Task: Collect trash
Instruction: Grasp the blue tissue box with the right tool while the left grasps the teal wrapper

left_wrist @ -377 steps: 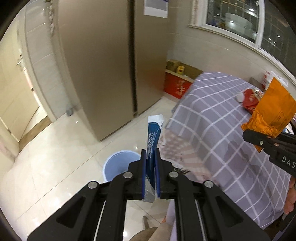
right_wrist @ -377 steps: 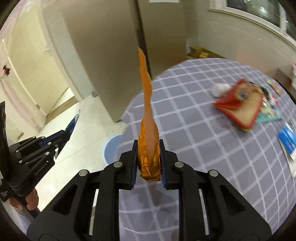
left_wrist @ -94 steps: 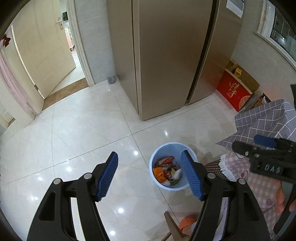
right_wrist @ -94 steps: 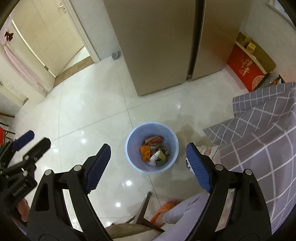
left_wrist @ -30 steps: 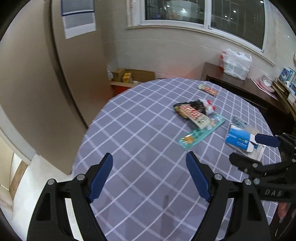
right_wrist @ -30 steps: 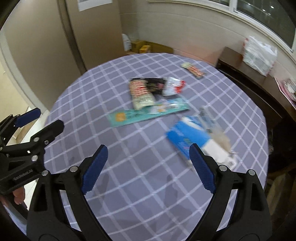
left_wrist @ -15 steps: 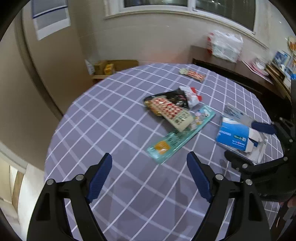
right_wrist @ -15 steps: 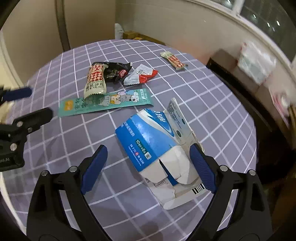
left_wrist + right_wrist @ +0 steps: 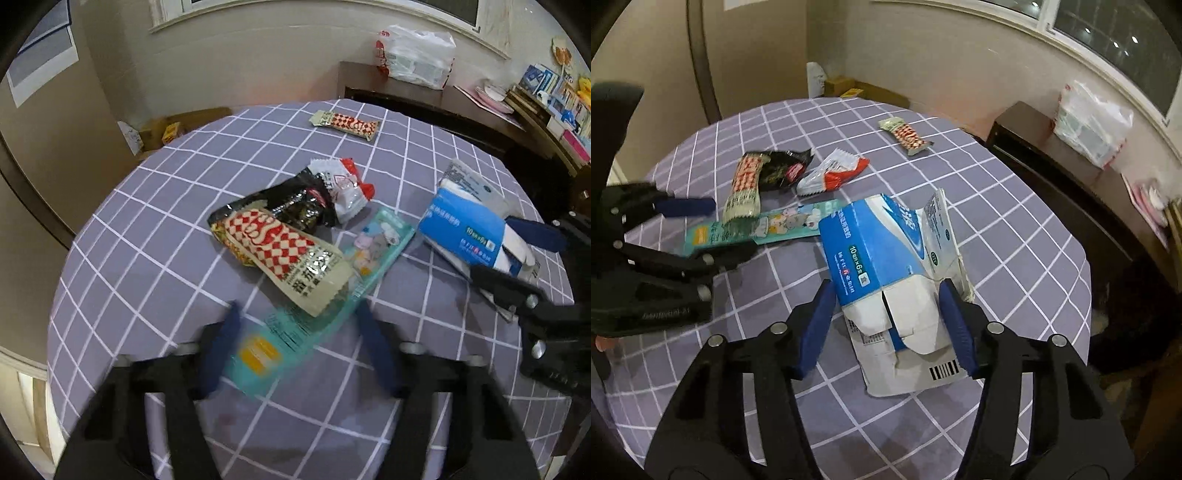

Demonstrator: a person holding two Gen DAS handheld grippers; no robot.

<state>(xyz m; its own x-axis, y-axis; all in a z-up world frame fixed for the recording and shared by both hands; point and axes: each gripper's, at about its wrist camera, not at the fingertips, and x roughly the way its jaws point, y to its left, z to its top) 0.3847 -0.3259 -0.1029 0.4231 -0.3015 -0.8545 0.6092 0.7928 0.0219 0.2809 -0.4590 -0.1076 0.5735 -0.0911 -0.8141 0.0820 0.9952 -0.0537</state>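
Note:
Trash lies on a round table with a purple checked cloth (image 9: 155,236). My left gripper (image 9: 299,347) is open, its blurred jaws on either side of the near end of a long teal wrapper (image 9: 325,295). A red-checked snack bag (image 9: 284,254) lies over that wrapper, with a black wrapper (image 9: 295,210) and a white-and-red wrapper (image 9: 343,184) behind it. My right gripper (image 9: 886,321) is open around the near end of a flattened blue-and-white carton (image 9: 882,254), which also shows in the left wrist view (image 9: 469,225). A small checked bar wrapper (image 9: 347,123) lies at the far side.
A dark wooden sideboard (image 9: 1071,177) stands behind the table with a white plastic bag (image 9: 1089,122) on it. Cardboard boxes (image 9: 173,125) sit on the floor by the wall. The table edge drops off at the left and near sides.
Both grippers have come down and forward to the table. The left now straddles the teal wrapper's end and the right straddles the carton. Both jaws stand narrower than before.

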